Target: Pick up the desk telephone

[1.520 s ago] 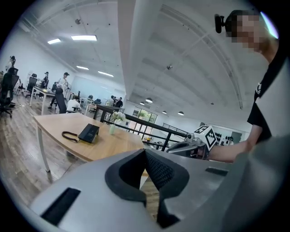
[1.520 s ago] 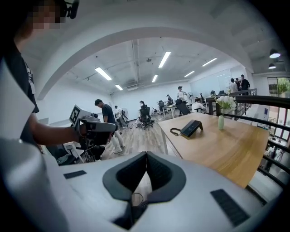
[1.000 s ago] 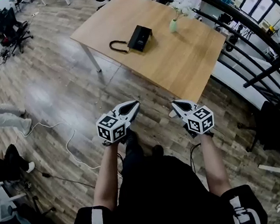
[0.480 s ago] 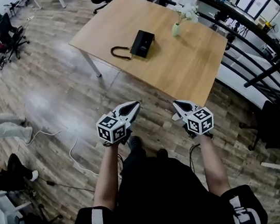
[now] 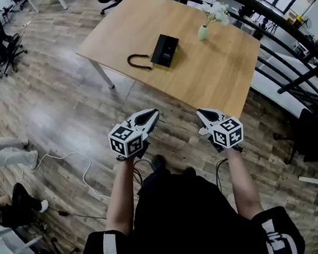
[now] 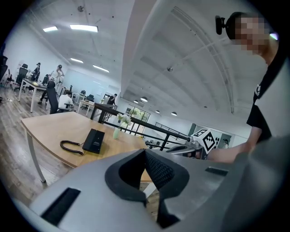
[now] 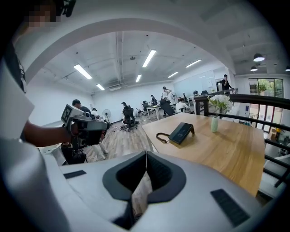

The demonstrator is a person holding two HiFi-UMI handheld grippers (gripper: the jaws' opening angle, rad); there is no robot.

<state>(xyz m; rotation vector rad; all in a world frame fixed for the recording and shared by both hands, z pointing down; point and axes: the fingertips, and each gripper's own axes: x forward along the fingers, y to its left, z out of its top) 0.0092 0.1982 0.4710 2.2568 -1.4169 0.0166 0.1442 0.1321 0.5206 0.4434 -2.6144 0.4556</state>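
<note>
A black desk telephone (image 5: 164, 50) with a coiled cord (image 5: 137, 62) lies on a wooden table (image 5: 199, 82) ahead. It also shows in the left gripper view (image 6: 94, 141) and the right gripper view (image 7: 181, 132). My left gripper (image 5: 149, 116) is shut and empty, held over the floor short of the table's near edge. My right gripper (image 5: 203, 114) is likewise shut and empty, just before the table's near corner. Both point toward the table, well apart from the phone.
A small vase of white flowers (image 5: 203, 30) stands on the table beyond the phone. A black railing (image 5: 261, 19) runs along the table's right side. A white cable (image 5: 82, 164) lies on the wooden floor at left. Office chairs (image 5: 4, 40) stand at the far left.
The table and phone have come slightly nearer and shifted in the head view as the person walks forward. Both grippers stay shut and keep their places before the body.
</note>
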